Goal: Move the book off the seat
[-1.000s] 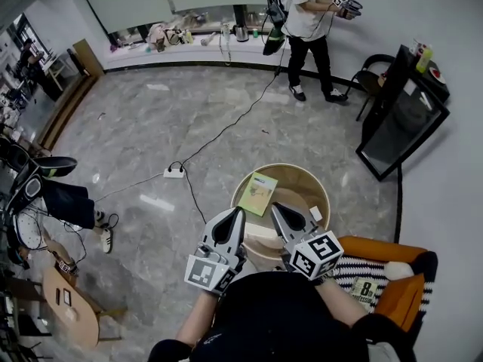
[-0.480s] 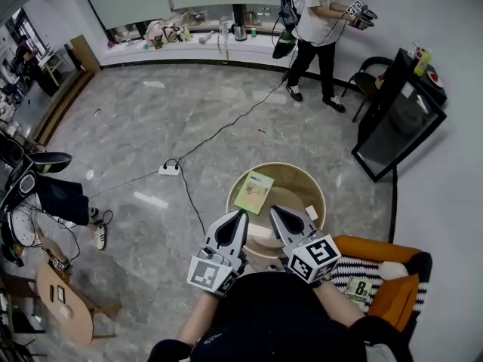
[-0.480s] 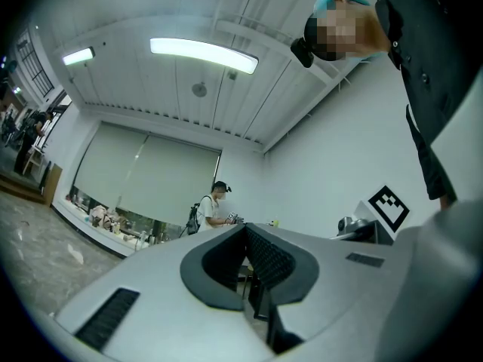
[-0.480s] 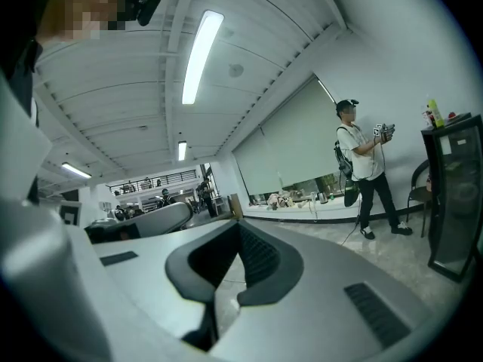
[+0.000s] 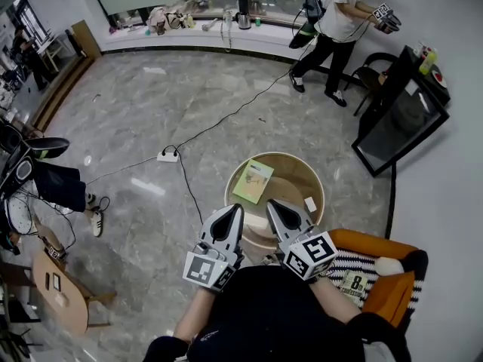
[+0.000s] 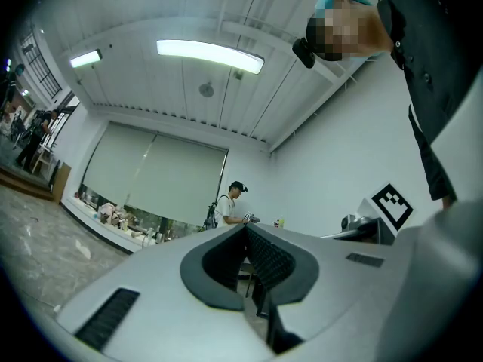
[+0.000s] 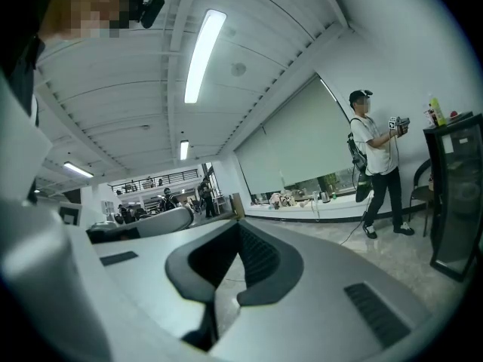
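— What's around the seat (image 5: pixel 296 175)?
— A white card (image 5: pixel 310 204) lies on its right side. An orange chair (image 5: pixel 381 274) stands just beside it. A power strip (image 5: pixel 167 157) and a cable (image 5: pixel 226 123) are on the floor to the left.
— The fingers?
— The left gripper (image 5: pixel 235 210) and the right gripper (image 5: pixel 273 204) hover over the near rim. Both have their fingers (image 6: pixel 268 262) closed and empty, apart from the book (image 5: pixel 253 180).
— And the book?
— It lies flat on the seat's far-left part. Its long axis runs away from the person, with the far end leaning slightly right.
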Action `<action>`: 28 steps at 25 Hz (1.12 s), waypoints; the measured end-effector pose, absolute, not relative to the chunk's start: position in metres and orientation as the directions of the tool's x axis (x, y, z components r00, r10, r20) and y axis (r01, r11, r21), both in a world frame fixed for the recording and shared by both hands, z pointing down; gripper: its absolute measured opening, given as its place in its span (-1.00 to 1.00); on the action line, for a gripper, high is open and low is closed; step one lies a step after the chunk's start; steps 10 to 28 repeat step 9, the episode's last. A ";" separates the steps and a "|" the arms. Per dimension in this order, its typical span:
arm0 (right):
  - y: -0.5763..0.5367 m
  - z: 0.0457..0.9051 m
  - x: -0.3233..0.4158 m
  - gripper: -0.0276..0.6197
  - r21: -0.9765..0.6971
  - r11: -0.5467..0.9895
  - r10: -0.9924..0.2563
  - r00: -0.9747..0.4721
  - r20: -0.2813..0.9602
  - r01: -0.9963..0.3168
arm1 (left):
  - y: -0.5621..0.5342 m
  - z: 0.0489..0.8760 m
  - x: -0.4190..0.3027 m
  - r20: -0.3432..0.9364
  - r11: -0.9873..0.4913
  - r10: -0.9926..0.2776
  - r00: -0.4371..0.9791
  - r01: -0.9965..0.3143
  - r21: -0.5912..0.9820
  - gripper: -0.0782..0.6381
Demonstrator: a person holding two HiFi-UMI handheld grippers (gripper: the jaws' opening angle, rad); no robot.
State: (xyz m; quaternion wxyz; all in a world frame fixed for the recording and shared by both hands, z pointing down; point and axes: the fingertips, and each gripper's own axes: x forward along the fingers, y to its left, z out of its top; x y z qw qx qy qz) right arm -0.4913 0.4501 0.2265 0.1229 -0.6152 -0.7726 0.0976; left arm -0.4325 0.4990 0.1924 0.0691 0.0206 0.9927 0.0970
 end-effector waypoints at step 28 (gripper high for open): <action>0.448 0.225 -0.489 -0.87 -0.300 0.236 0.972 -0.225 0.072 0.924 | 0.498 0.202 -0.427 -0.093 0.978 0.052 -0.994 0.032 0.205 -0.75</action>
